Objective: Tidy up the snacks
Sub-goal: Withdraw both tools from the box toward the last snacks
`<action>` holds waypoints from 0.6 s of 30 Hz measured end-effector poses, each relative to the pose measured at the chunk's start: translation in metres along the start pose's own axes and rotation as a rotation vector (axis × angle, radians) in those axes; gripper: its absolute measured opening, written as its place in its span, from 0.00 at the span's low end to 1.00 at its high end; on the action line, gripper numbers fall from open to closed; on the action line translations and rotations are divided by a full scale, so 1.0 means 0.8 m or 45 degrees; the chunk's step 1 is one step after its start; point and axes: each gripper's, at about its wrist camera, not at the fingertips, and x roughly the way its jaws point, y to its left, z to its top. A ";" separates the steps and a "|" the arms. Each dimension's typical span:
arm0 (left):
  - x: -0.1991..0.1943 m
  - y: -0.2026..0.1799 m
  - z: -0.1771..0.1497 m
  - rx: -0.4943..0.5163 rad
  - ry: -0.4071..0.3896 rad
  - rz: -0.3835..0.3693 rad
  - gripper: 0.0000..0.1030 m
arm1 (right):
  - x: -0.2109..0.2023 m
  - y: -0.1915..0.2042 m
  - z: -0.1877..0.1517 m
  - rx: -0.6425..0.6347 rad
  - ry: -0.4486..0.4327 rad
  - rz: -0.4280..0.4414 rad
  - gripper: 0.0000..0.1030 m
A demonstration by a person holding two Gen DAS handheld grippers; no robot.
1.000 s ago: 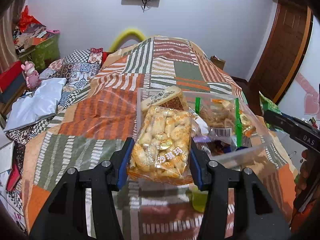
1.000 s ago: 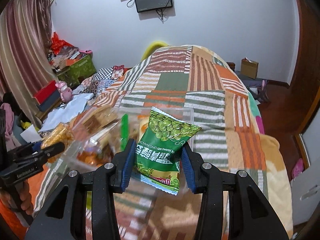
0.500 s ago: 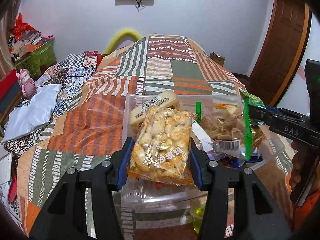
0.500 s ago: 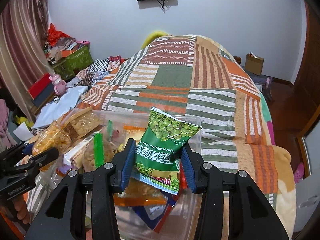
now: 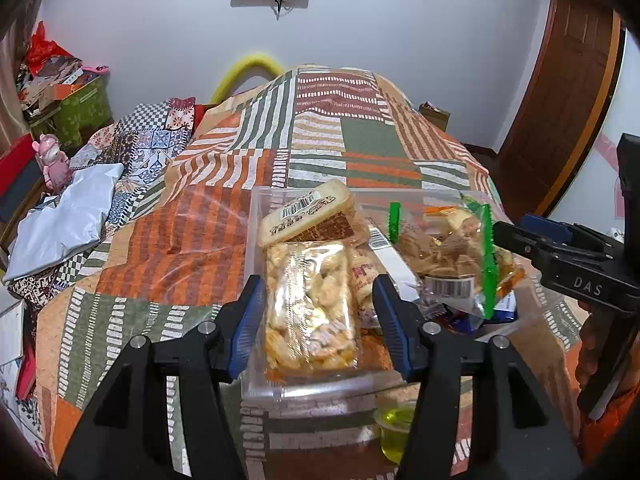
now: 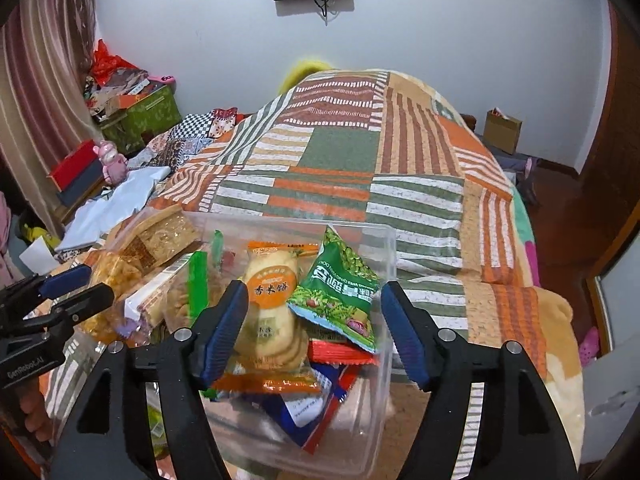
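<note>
A clear plastic box (image 5: 252, 240) (image 6: 388, 248) full of snack packs sits on the patchwork bed. My left gripper (image 5: 316, 320) is open just above the box's near end. The yellow cracker bag (image 5: 308, 304) lies in the box between its fingers, free of them. My right gripper (image 6: 312, 320) is open over the box's other end. The green pea packet (image 6: 340, 284) lies loose on top of the snacks, beside an orange rice cracker pack (image 6: 272, 300). A bag with a green clip (image 5: 452, 256) fills the middle.
A yellow jelly cup (image 5: 394, 432) sits on the quilt in front of the box. The patchwork quilt (image 5: 192, 240) spreads around it. White cloth (image 5: 64, 224), a pink toy (image 5: 52, 156) and boxes lie at the left. A wooden door (image 5: 560, 100) is right.
Both grippers opened. The cracker bag dropped from my left gripper into the box, and the green pea packet dropped from my right gripper onto the snacks.
</note>
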 end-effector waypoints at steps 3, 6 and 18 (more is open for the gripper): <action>-0.012 -0.004 -0.002 0.010 -0.006 -0.001 0.54 | -0.015 0.001 -0.004 0.003 -0.011 0.010 0.64; -0.030 -0.010 -0.008 0.034 -0.013 0.005 0.60 | -0.031 0.003 -0.008 0.001 -0.027 0.015 0.64; -0.097 -0.025 -0.055 0.041 0.017 -0.007 0.72 | -0.117 0.030 -0.051 -0.016 -0.104 0.074 0.69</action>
